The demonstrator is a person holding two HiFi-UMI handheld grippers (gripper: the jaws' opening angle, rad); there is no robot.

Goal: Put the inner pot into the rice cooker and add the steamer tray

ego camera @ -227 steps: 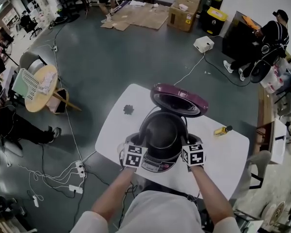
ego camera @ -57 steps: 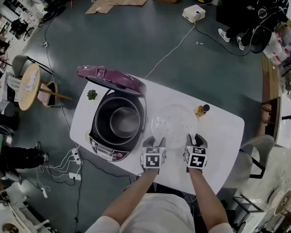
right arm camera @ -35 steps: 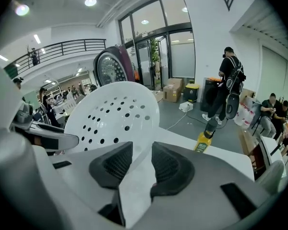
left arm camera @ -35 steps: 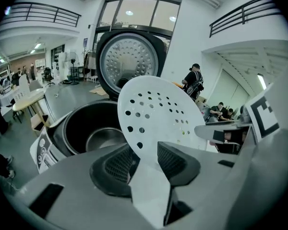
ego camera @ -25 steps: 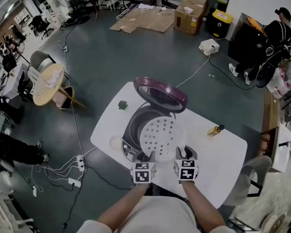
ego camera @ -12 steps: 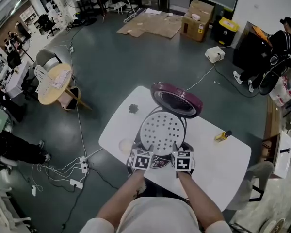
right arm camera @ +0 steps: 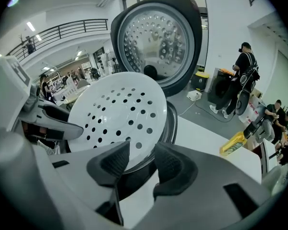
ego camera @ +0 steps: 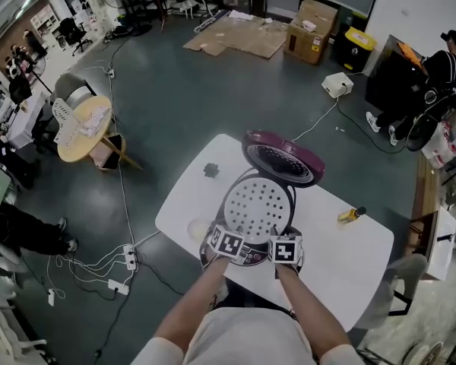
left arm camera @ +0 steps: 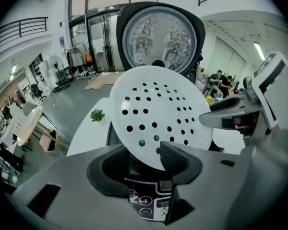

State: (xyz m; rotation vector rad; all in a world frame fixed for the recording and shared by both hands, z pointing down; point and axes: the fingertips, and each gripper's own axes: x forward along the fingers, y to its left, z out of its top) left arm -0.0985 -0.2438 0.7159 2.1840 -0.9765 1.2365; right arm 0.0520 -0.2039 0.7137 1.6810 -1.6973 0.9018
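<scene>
I am the left gripper (left arm camera: pixel 144 159), and my jaws are opening at the bottom centre of the frame, with the near rim of the white perforated steamer tray (left arm camera: pixel 158 114) lying between them and tilting up towards the middle. Below it, the cooker's control panel (left arm camera: pixel 151 205) is showing through my gap. The open lid (left arm camera: pixel 158 32) is standing upright at the top centre. The right gripper (left arm camera: pixel 220 117) is reaching to the tray's right edge. A small green plant (left arm camera: pixel 97 114) is sitting on the white table (left arm camera: pixel 86 138) at the left.

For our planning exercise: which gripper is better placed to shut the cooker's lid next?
Probably the right gripper: in the head view the open lid stands straight beyond it; the left gripper is offset. Both jaws are opening, tray rim between them.
</scene>
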